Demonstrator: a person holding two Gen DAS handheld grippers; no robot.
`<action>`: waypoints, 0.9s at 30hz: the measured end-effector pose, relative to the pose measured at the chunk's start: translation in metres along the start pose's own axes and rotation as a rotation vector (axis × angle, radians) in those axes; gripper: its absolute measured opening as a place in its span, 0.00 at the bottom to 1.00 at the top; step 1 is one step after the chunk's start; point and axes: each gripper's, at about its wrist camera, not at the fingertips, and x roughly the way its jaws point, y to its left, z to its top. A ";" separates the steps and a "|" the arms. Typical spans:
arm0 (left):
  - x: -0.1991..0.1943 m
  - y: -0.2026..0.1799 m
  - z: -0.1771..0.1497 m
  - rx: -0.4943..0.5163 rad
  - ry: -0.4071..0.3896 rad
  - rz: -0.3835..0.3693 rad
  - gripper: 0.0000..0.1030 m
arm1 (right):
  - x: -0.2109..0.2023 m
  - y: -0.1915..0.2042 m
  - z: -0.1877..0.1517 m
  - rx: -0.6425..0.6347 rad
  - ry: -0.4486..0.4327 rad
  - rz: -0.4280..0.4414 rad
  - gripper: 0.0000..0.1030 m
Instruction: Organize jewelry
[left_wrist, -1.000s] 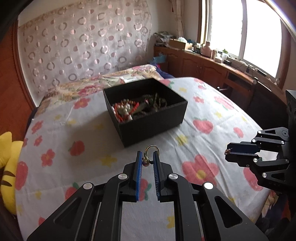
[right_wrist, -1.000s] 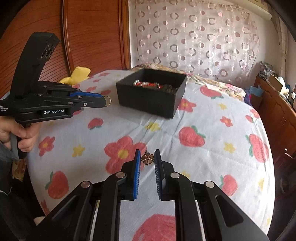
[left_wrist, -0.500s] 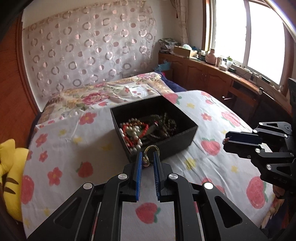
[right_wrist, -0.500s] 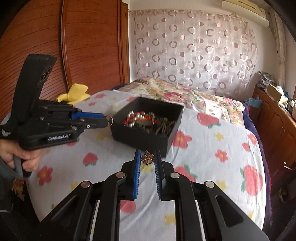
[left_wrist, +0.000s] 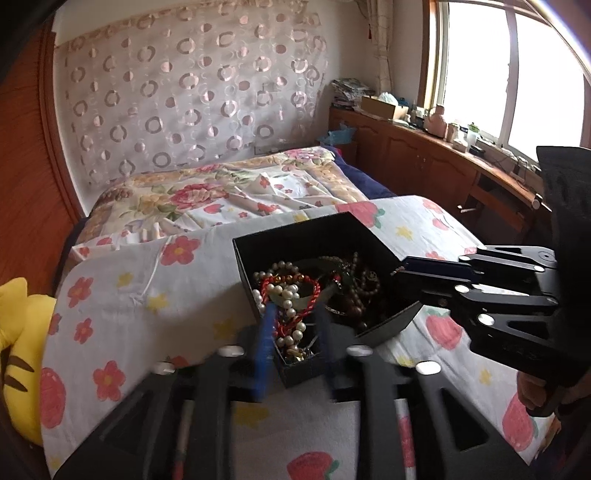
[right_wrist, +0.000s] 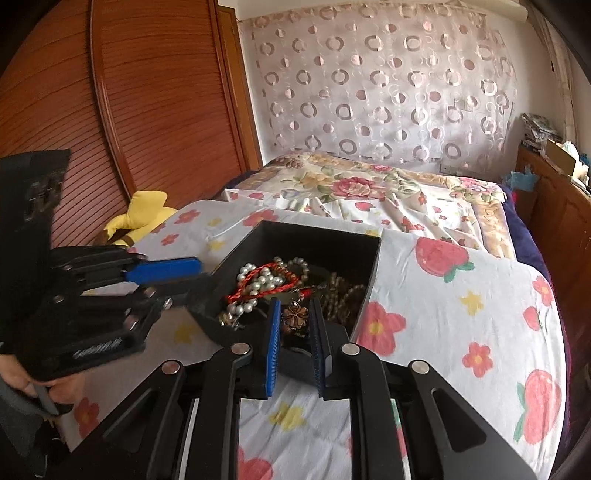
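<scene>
Over the black box (right_wrist: 364, 258) on the bed (right_wrist: 461, 295), the right hand-held gripper (right_wrist: 294, 325) pinches a flower pendant (right_wrist: 294, 317); the left hand-held gripper (left_wrist: 293, 332), jaws just opening, holds nothing.

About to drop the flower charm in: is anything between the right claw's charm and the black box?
Nothing visible. The flower charm, between the right claw fingers, hangs over the open black box, with only jewelry below.

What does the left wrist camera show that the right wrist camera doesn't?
Only the left wrist view shows the window and the right gripper from the side. Only the right wrist view shows the flower pendant held in that gripper, the wooden slatted door and the left gripper. Both show the black box of jewelry and the yellow plush toy.
</scene>
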 end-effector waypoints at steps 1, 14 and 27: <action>-0.002 0.000 0.000 0.002 -0.007 0.005 0.37 | 0.001 0.000 0.001 -0.005 0.001 -0.007 0.25; -0.069 0.005 -0.030 -0.054 -0.137 0.110 0.93 | -0.062 0.007 -0.010 0.031 -0.141 -0.100 0.81; -0.134 0.002 -0.053 -0.110 -0.244 0.174 0.93 | -0.145 0.042 -0.051 0.093 -0.273 -0.217 0.98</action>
